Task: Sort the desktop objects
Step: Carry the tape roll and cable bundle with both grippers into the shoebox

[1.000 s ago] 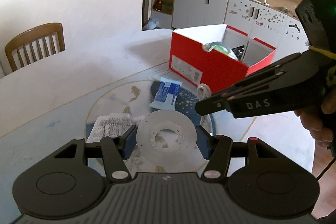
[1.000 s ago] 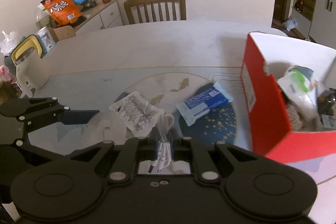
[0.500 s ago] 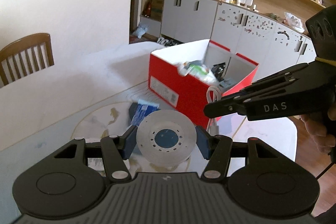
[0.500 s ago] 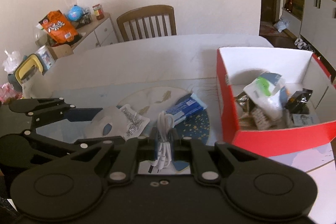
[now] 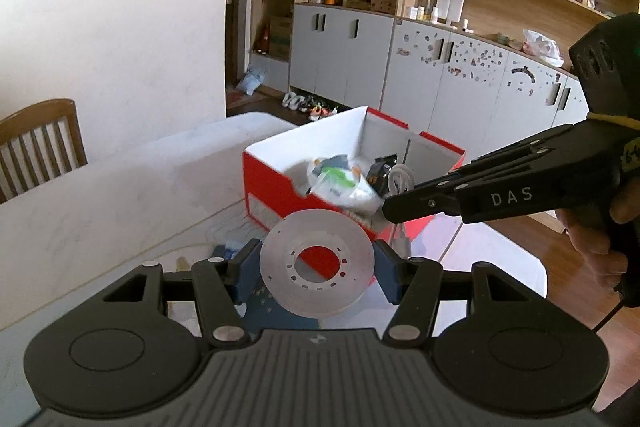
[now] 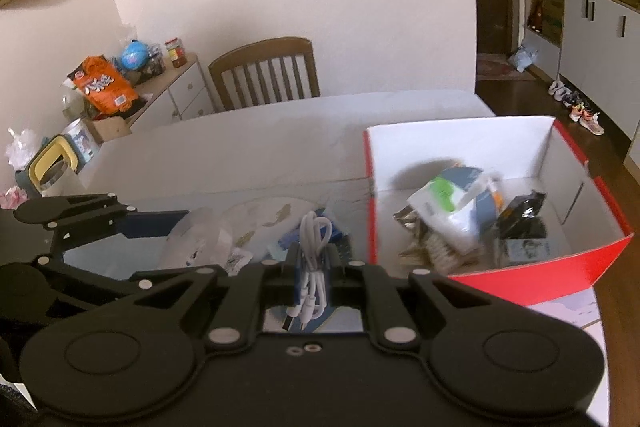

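Both loads now lifted off the table (image 6: 256, 131) and carried toward the red box (image 6: 576, 267).
Left gripper (image 5: 316, 263) clamped on the tape roll (image 5: 352, 259), right gripper (image 6: 312, 263) clenched on the white cable (image 6: 314, 239); box nearer than before, drop next.

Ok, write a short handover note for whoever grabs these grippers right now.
Left gripper: shut on the tape roll, held in the air short of the red box.
Right gripper: shut on the white cable, beside the box.
Done: several packets already lie in the box.
Left: drop the roll and cable in, then collect the blue packet and white packet on the table.
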